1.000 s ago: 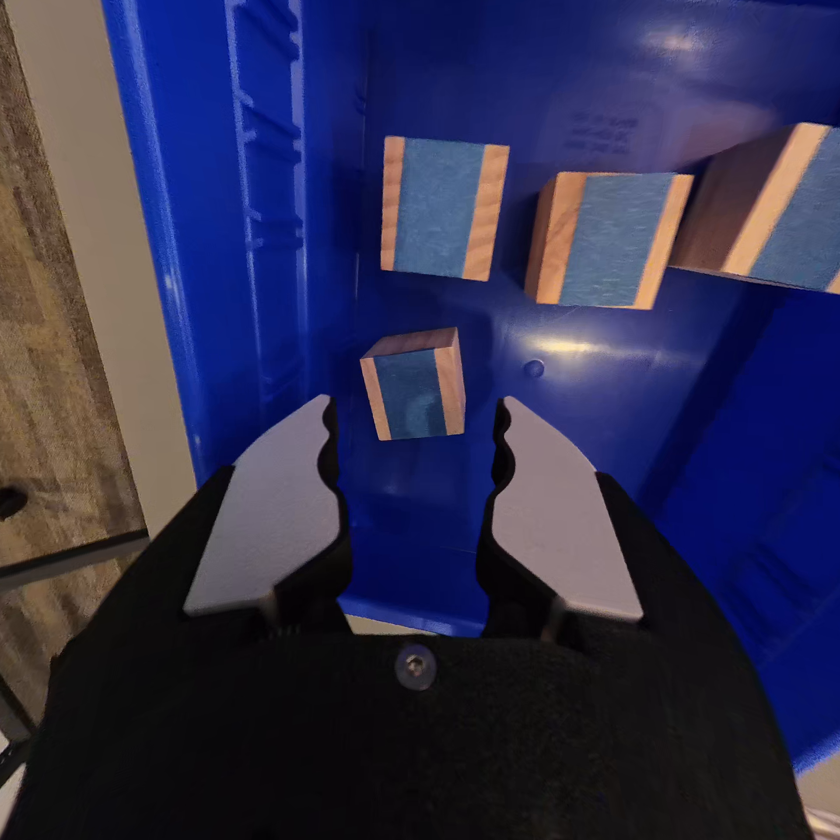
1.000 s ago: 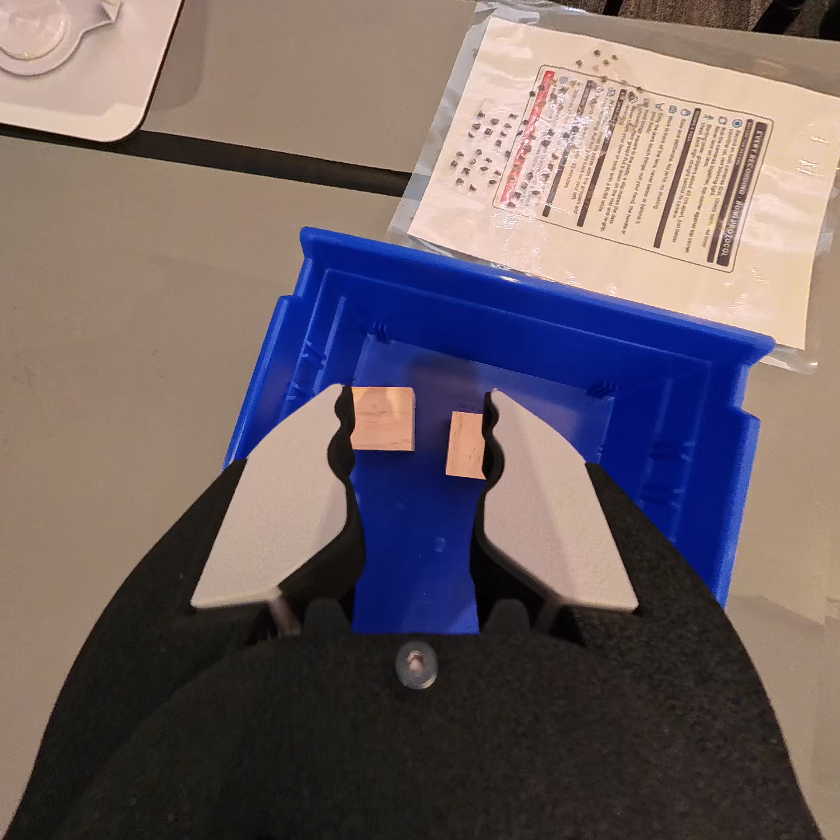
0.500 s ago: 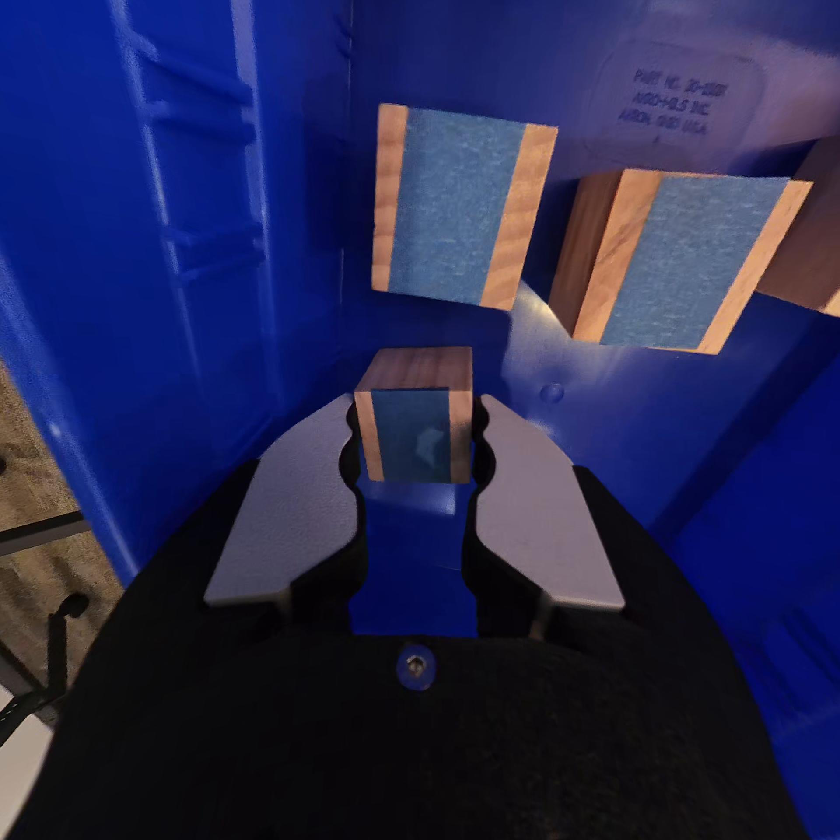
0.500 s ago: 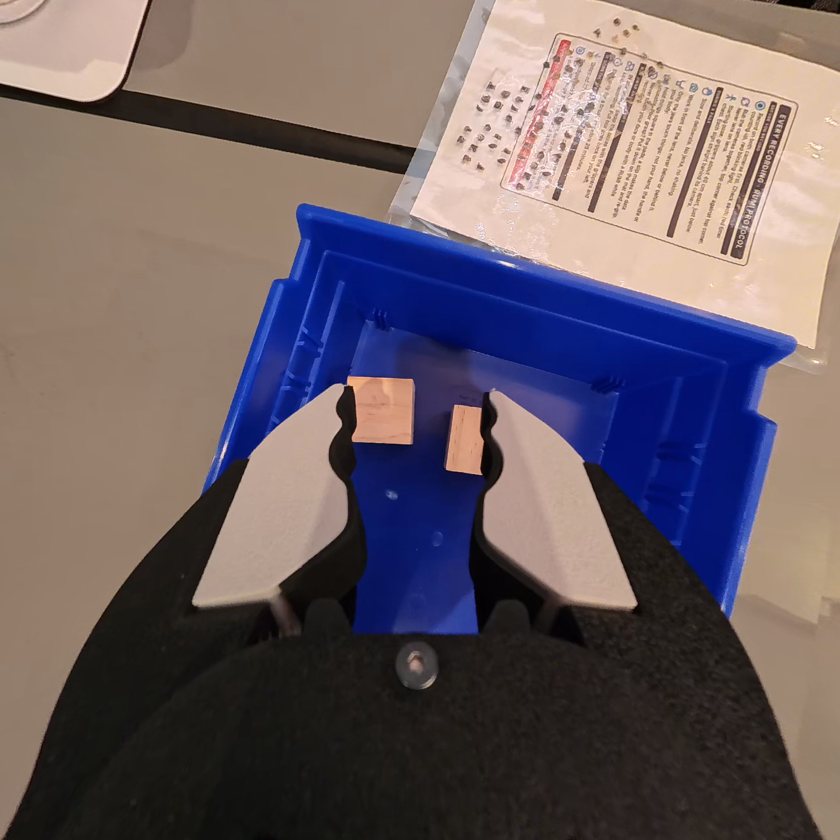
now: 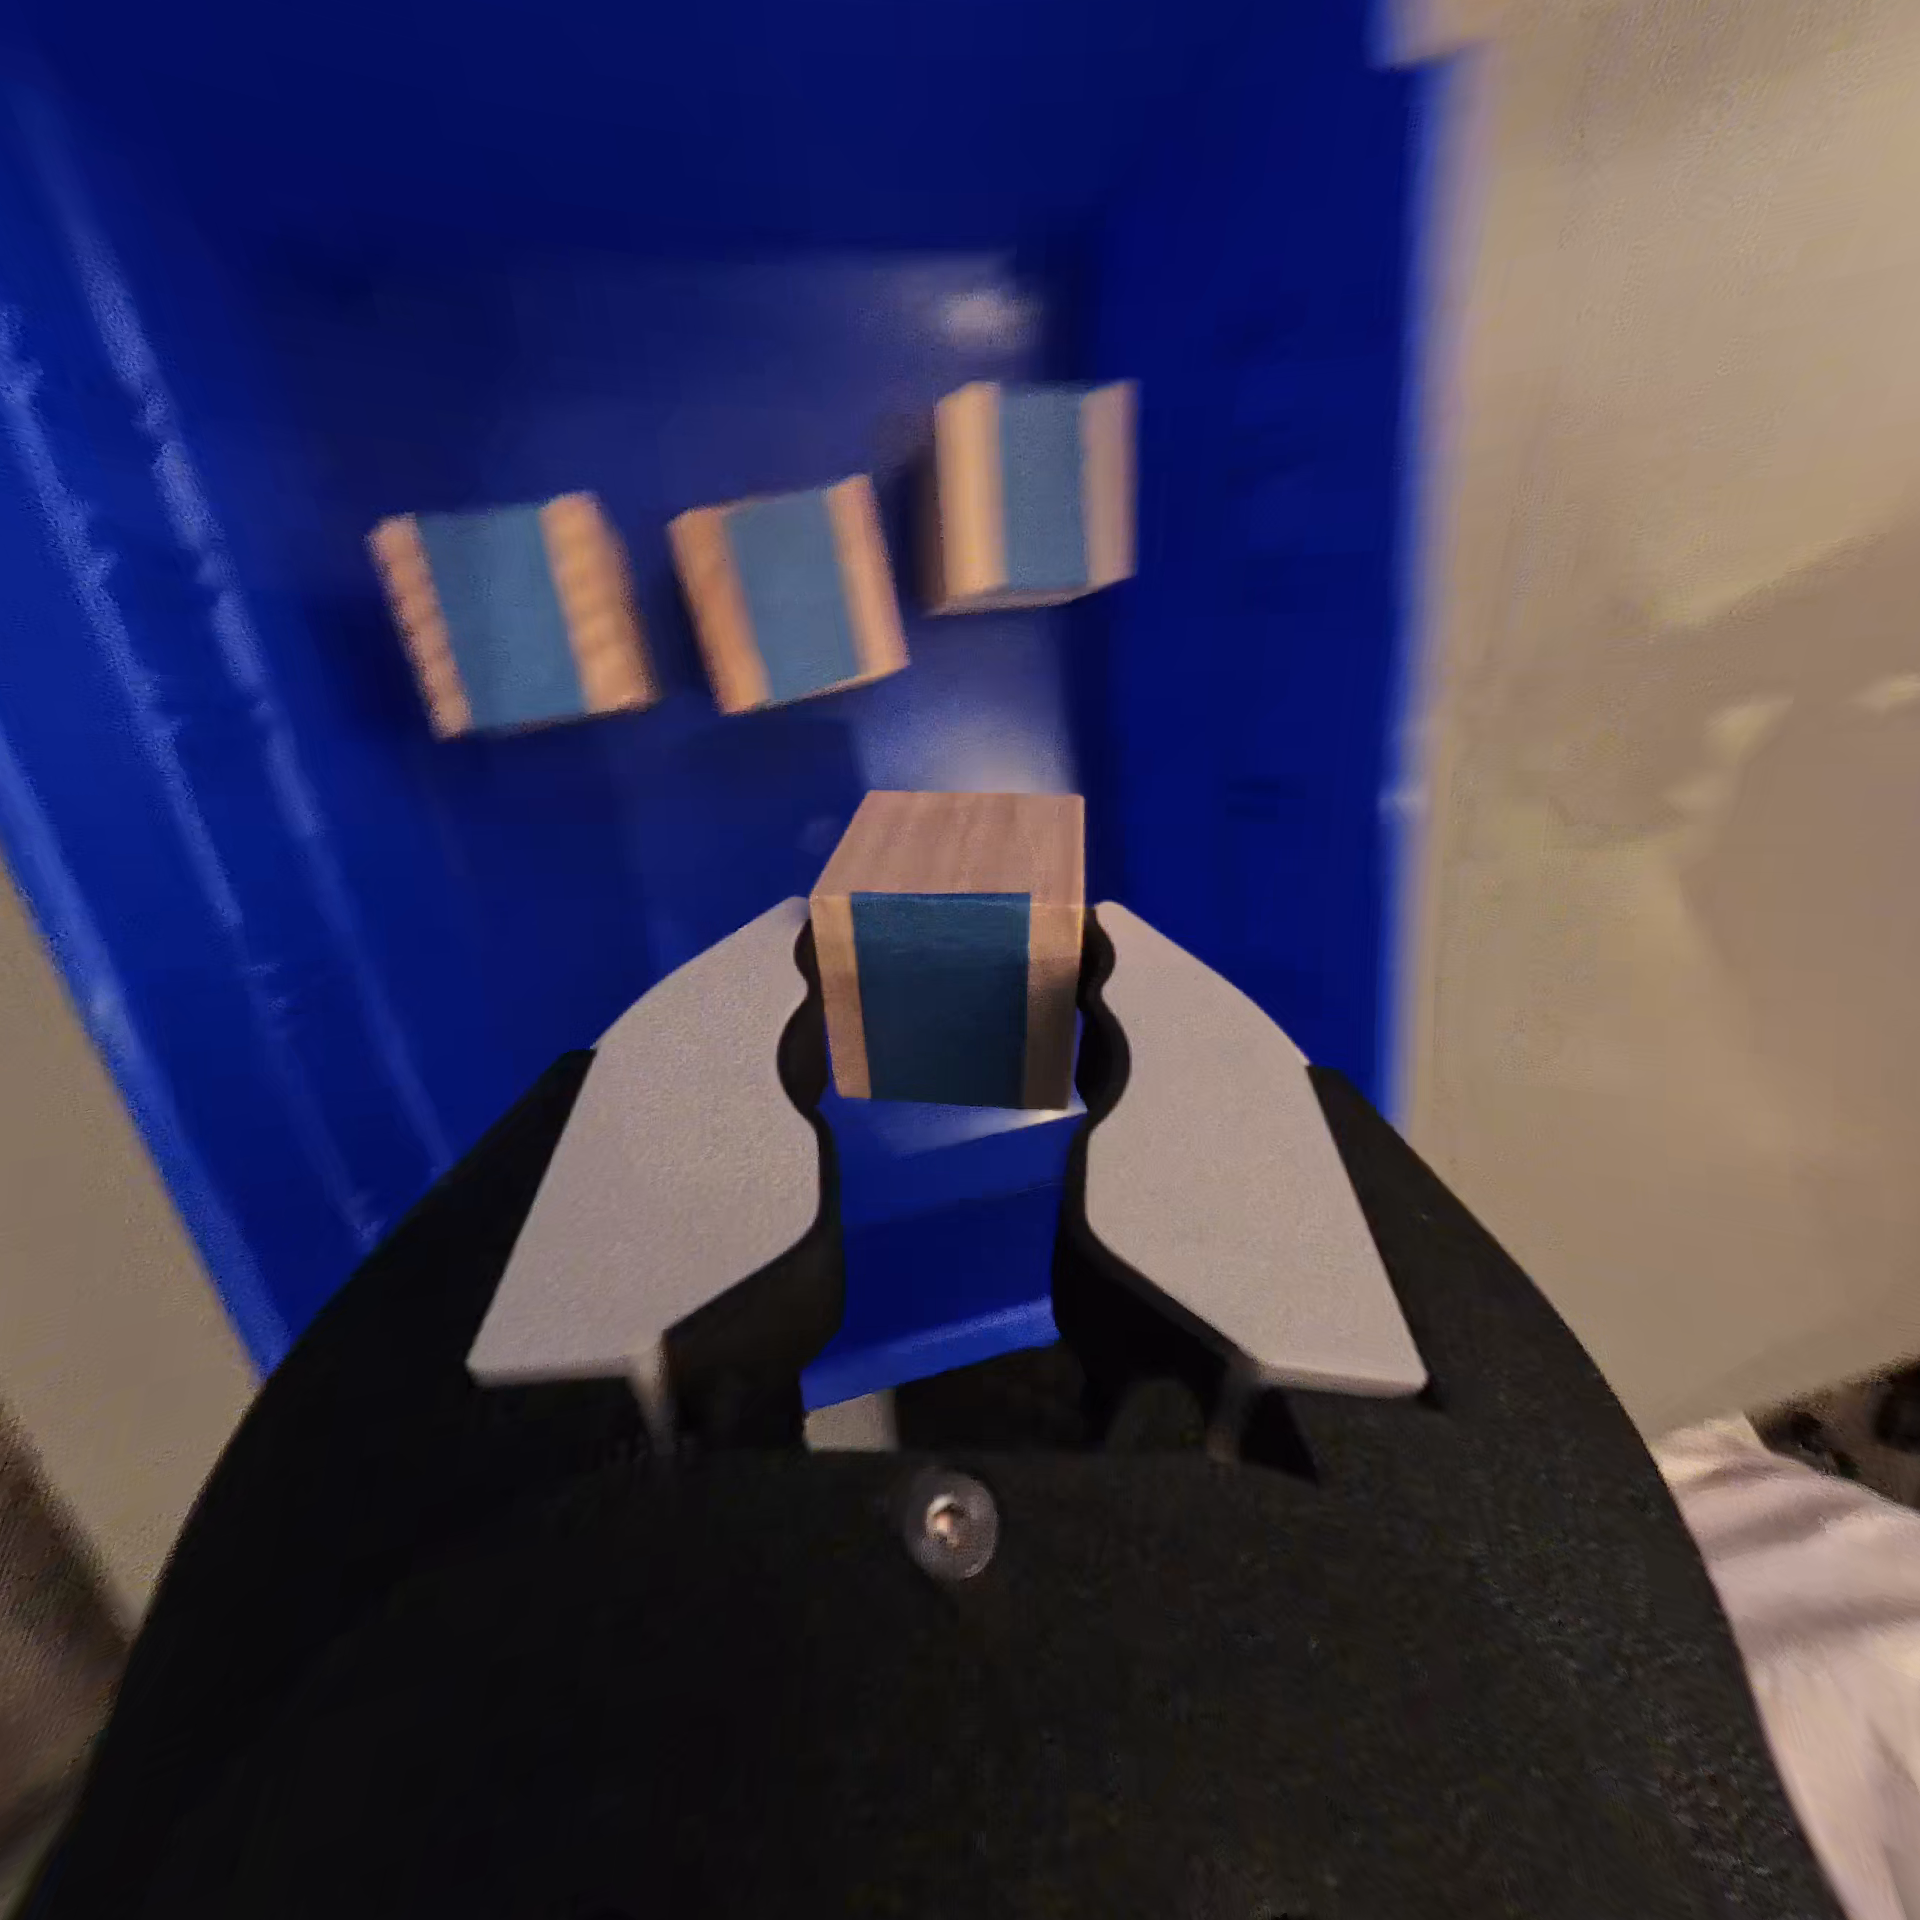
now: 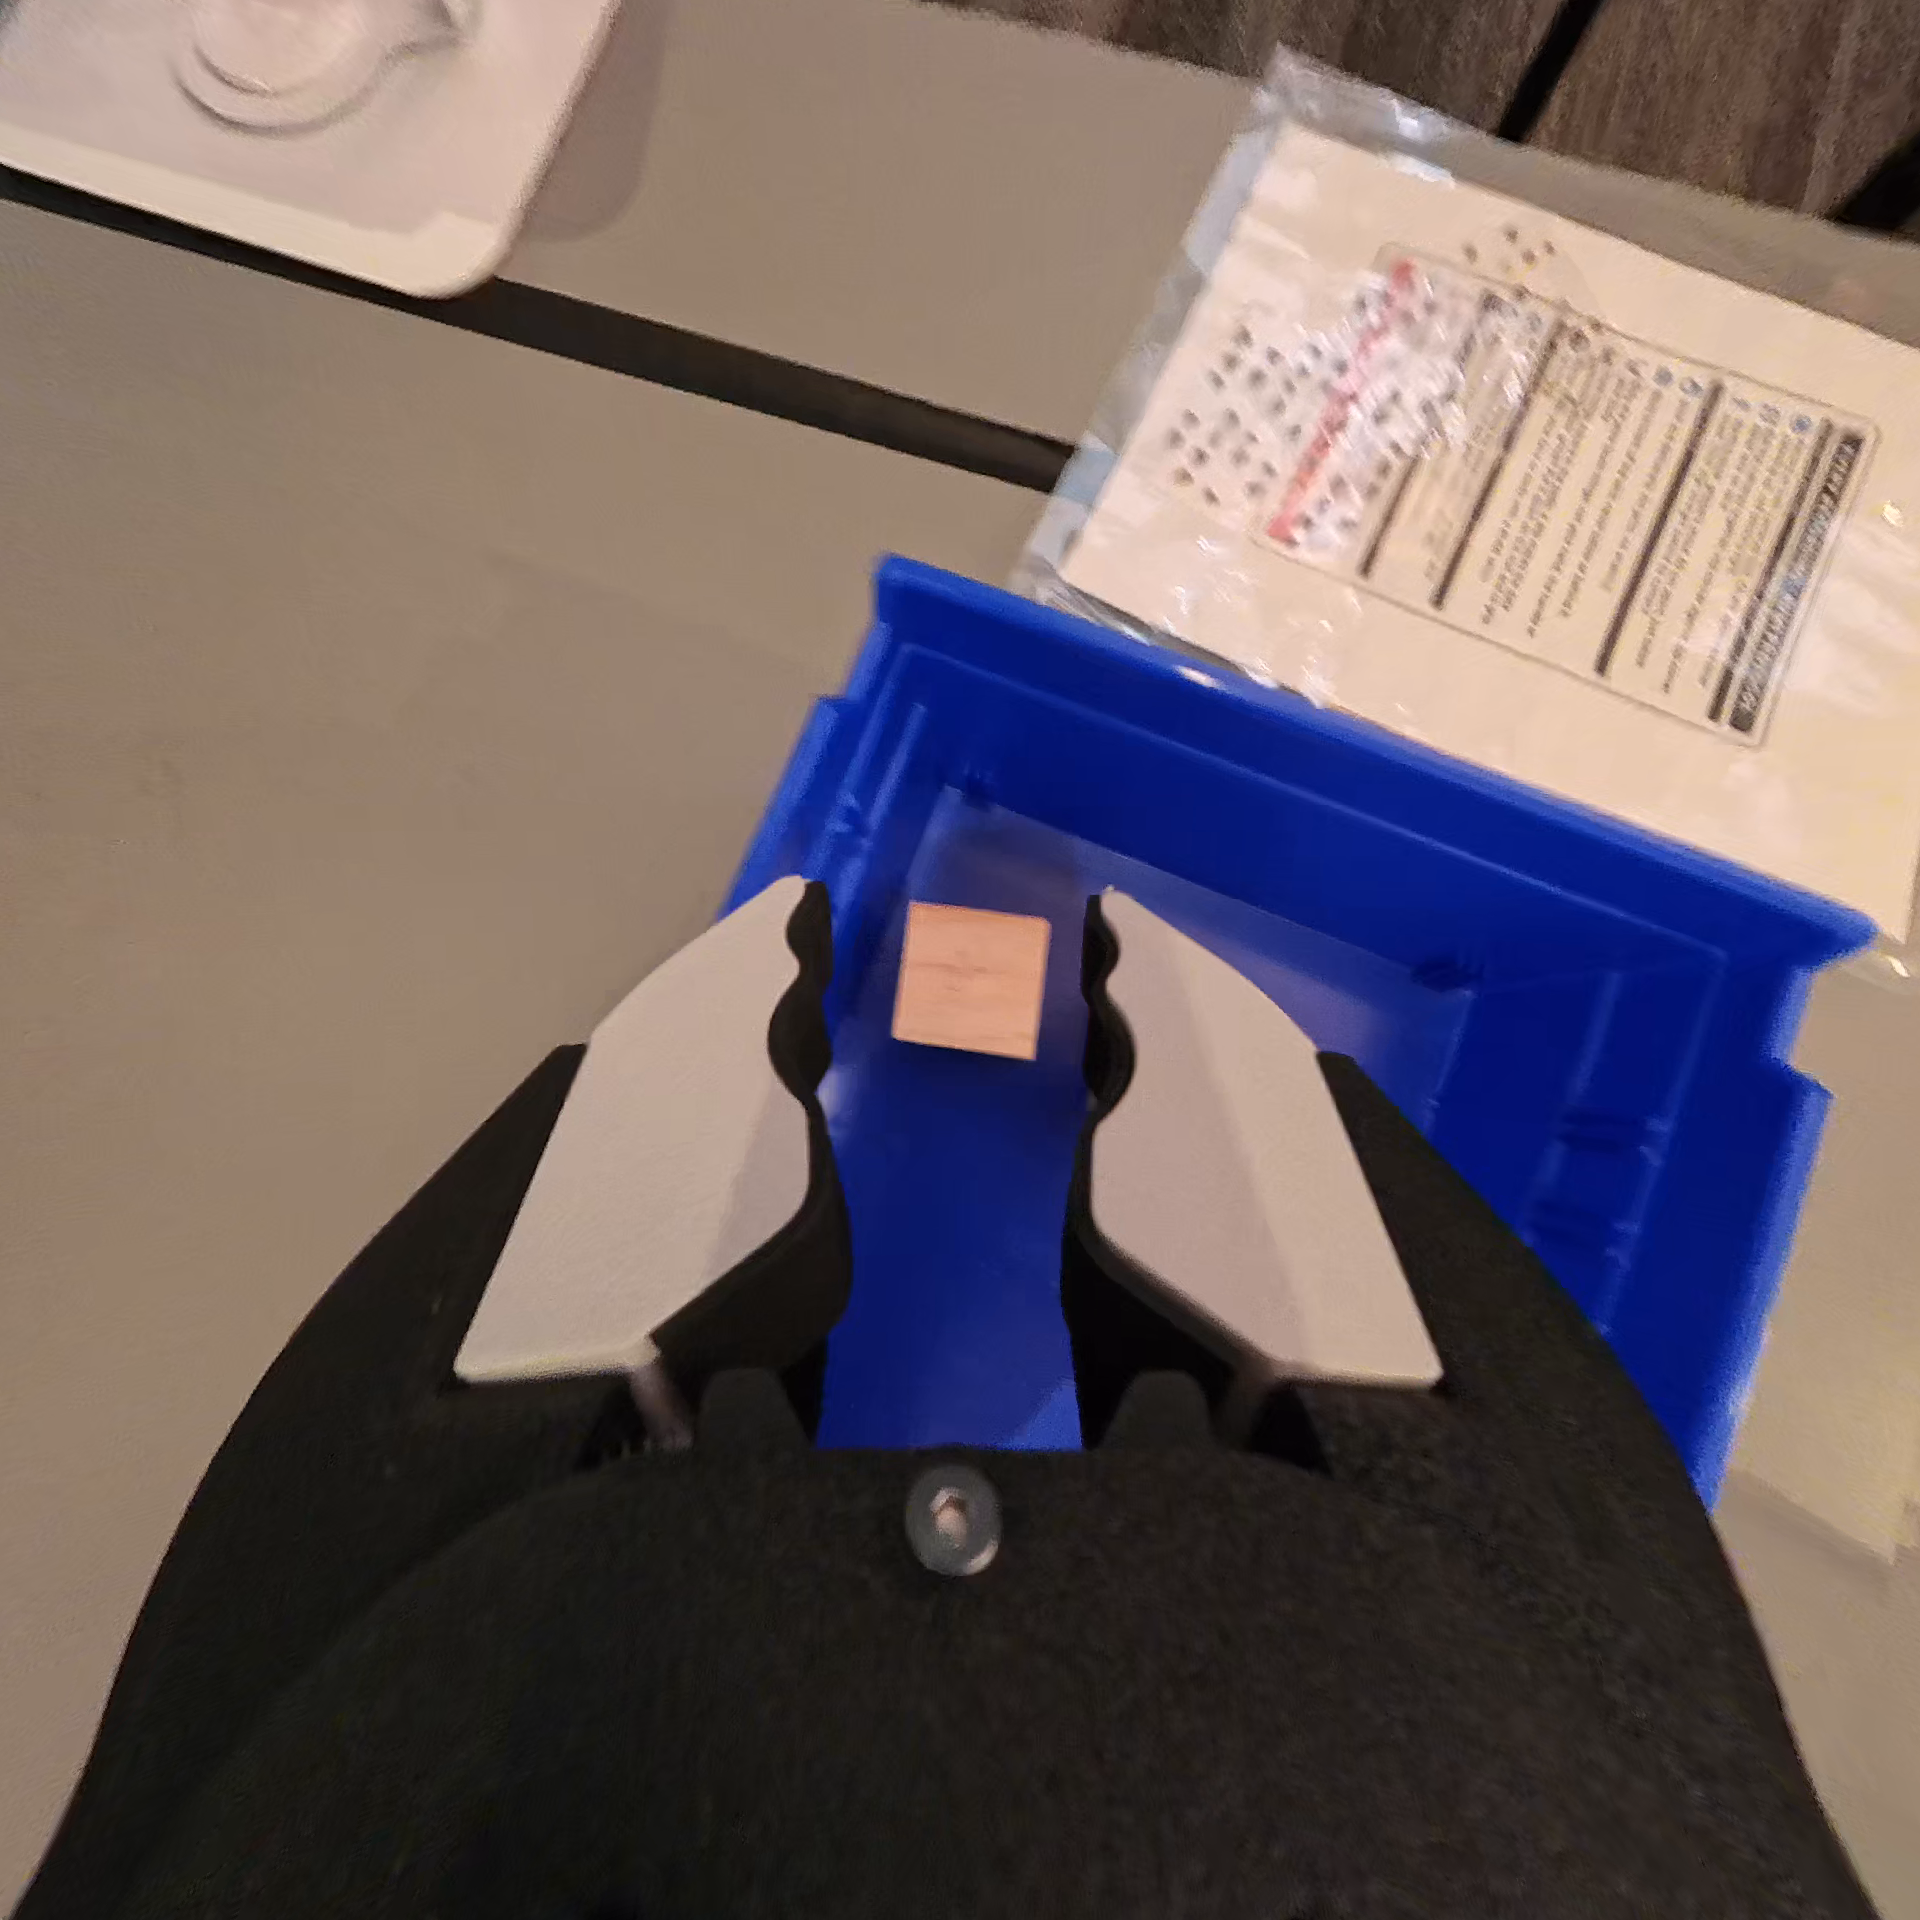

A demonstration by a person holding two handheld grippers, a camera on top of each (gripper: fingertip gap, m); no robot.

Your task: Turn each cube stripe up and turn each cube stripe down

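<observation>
Left gripper (image 5: 948, 997) was clamped on a wooden cube (image 5: 948, 987), one finger pressed to each plain side. The cube sat at the fingertips, lifted clear of the blue bin (image 5: 187, 727); its stripe faced back toward the camera, a bare wood face on top. A cube has no long axis; what mattered was the stripe's facing. Judged: a quarter roll about the line between the fingers would bring the stripe up or down before setting it back.

Beyond it, on the bin floor, three more cubes (image 5: 784, 592) lay in a rough row, well apart from the held one, all stripe up. View was blurred, so finer detail could not be read.

Right gripper (image 6: 948, 977) hovered over a second bin (image 6: 1351, 831), fingers apart and holding nothing. One cube (image 6: 971, 980) lay on that floor straight ahead between the fingertips, below them, untouched, plain wood showing on top. Whether its stripe faced down could not be told. A bagged printed sheet (image 6: 1507, 468) lay beside that bin on the table (image 6: 416, 675).

Left gripper was the one engaged; right was merely lined up.
</observation>
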